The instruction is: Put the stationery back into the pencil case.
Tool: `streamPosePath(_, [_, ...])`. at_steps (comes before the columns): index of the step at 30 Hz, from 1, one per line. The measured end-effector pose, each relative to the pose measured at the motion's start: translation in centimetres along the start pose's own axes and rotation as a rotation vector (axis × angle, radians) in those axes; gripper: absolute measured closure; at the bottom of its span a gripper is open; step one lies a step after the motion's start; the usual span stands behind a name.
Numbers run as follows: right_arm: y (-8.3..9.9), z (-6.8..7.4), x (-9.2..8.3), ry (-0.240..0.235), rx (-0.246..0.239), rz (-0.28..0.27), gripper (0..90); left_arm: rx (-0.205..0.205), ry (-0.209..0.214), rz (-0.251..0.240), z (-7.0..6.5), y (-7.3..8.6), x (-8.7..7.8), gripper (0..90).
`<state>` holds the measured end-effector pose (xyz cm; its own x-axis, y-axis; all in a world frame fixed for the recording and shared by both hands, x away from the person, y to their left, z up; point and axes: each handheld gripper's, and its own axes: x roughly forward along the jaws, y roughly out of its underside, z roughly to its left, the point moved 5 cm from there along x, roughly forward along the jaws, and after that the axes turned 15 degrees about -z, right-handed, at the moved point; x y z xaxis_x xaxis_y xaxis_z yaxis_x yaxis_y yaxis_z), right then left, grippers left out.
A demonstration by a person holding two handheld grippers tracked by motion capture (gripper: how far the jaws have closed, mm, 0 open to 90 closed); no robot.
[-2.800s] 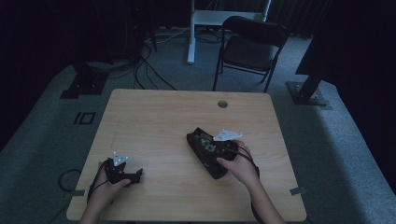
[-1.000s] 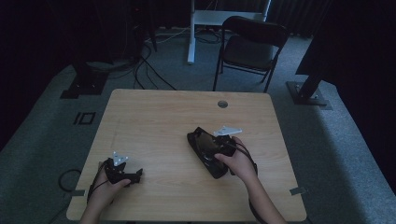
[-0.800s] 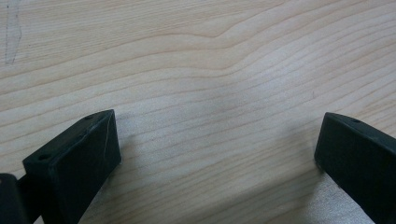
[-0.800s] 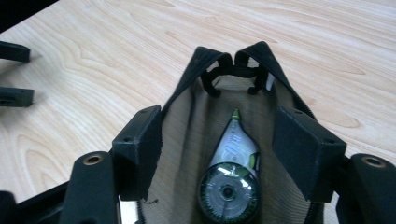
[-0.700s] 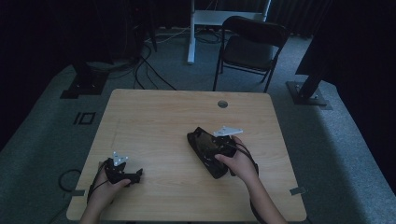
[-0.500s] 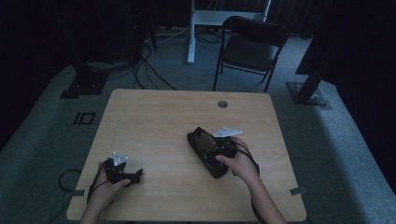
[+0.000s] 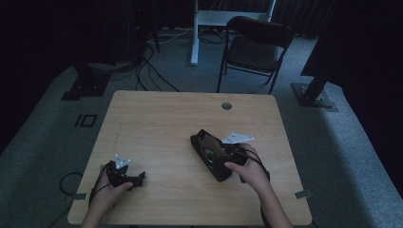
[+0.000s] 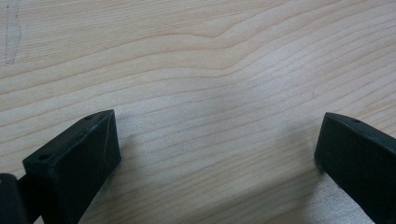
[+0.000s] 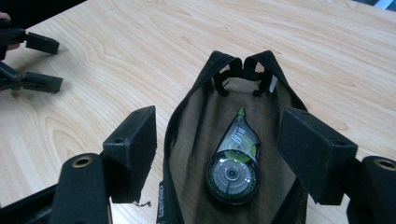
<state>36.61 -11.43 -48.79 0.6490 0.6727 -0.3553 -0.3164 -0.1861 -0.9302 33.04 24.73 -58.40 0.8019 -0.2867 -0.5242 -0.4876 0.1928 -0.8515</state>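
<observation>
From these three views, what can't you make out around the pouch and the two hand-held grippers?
- Near end of the black pouch: cut off by the bottom edge of the right gripper view, behind the right hand-held gripper.
- Print on the correction tape dispenser: too small and dim to read; in the high view it is just a dark shape.
- Left hand-held gripper: body cut off by the left gripper view's edges; small and dark in the high view.
- Room beyond the table: mostly dark.

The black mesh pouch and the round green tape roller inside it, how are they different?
The black mesh pouch is long, soft and open at the top; the round green tape roller is small, hard and see-through. The pouch rests on the wooden table, while the roller lies inside the pouch. Both lie flat between the right gripper's open jaws.
</observation>
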Motion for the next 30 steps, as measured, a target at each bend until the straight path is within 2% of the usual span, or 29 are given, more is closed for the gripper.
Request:
streamPosePath(11, [-0.4, -0.7, -2.4, 0.022, -0.004, -0.052, 26.7, 0.001, 0.000, 0.001, 0.0, 0.0, 0.0, 0.3])
streamPosePath(30, [1.5, -3.7, -6.7, 0.100, 0.036, -0.094, 24.6, 0.002, 0.000, 0.001, 0.0, 0.0, 0.0, 0.3])
